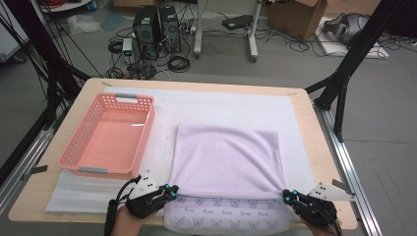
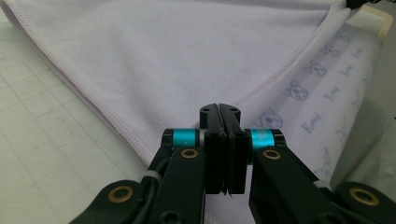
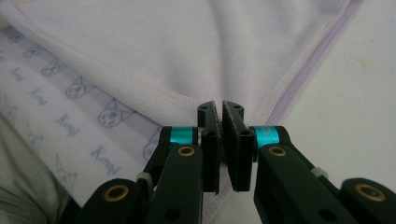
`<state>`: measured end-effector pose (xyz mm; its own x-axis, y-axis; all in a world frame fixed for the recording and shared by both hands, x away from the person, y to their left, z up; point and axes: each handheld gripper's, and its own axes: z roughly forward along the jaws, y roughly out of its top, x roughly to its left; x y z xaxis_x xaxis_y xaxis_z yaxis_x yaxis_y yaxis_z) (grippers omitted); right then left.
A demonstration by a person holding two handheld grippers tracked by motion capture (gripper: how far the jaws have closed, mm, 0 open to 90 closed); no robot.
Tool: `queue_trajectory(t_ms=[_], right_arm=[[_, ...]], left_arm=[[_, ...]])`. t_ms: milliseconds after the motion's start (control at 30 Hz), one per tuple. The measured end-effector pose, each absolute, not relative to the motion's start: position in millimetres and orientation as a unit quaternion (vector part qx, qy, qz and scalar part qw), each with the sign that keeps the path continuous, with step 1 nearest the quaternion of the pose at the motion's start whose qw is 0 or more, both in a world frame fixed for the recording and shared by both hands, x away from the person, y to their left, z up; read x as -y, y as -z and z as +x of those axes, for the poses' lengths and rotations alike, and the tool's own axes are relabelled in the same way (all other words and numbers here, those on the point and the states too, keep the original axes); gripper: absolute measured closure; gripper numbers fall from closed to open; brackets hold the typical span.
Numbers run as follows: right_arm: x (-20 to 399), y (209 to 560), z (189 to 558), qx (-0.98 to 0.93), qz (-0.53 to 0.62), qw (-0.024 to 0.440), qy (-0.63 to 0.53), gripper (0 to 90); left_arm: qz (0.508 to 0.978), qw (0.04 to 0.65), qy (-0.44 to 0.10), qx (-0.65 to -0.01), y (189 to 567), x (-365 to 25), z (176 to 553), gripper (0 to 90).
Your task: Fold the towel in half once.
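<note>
While both tools are pressed together on cloth, the work in hand looks like folding. The left tool [image 1: 171, 191] pinches the near-left corner of the pale lilac rectangular cloth [image 1: 227, 158], and in the left gripper view its black jaws stand flat against each other with the stitched hem running under them [image 2: 222, 122]. The right tool [image 1: 289, 195] nips the near-right corner the same way; in the right gripper view its pads are nearly touching, with the lilac hem caught between them [image 3: 220, 122].

Outward from the tools, the cloth lies spread on the middle of the tabletop [image 1: 310, 128], on a white padded mat [image 1: 216, 105], its far edge flat and its near edge drawn taut between the two corners. Soft creases run from the right corner across the fabric. Just beneath the near edge a band of the same cloth printed with small cat faces [image 1: 226, 216] shows, reaching the tabletop's front edge, so the plain layer seems to be a folded-over part lying on the printed side. To the left, apart from the cloth, stands an empty salmon-pink perforated plastic basket [image 1: 109, 135].

My reading is that one fold is being laid or squared up. The next move calls for both tools to keep their pinch, travel evenly together so the edge stays straight, set the corners down in line with the layer below, and only then let go.
</note>
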<state>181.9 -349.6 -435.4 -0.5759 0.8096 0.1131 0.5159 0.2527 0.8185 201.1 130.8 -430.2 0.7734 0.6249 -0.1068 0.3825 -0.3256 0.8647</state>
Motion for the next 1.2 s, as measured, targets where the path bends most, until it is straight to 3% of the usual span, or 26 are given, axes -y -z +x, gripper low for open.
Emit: queue_trajectory(t_ms=[200,233,333,600,733,833,933,1033,1200], right_arm=[[351,437,174,-0.780,0.425,0.163,-0.430,85.2],[350,438,175,-0.783,0.425,0.161,-0.426,83.6],[352,436,178,-0.771,0.434,0.168,-0.435,67.2],[356,422,203,-0.737,0.461,0.204,-0.450,64.6],[347,432,222,-0.754,0.461,0.190,-0.428,67.6],[337,439,228,-0.778,0.446,0.190,-0.399,69.5],[331,446,233,-0.798,0.435,0.193,-0.369,76.4],[329,447,232,-0.799,0.432,0.197,-0.368,87.4],[333,443,229,-0.790,0.438,0.198,-0.380,88.7]], left_arm=[[0.804,0.487,-0.125,-0.317,430,-137,196,89.5],[0.800,0.490,-0.127,-0.322,429,-137,198,85.5],[0.782,0.500,-0.130,-0.350,423,-139,213,63.6],[0.774,0.463,-0.143,-0.407,430,-127,273,52.9],[0.786,0.426,-0.139,-0.427,441,-115,291,54.0],[0.802,0.407,-0.161,-0.407,447,-108,288,54.5],[0.807,0.404,-0.184,-0.389,449,-105,282,64.0],[0.815,0.399,-0.198,-0.371,449,-100,276,84.2],[0.798,0.430,-0.182,-0.382,441,-106,271,86.4]])
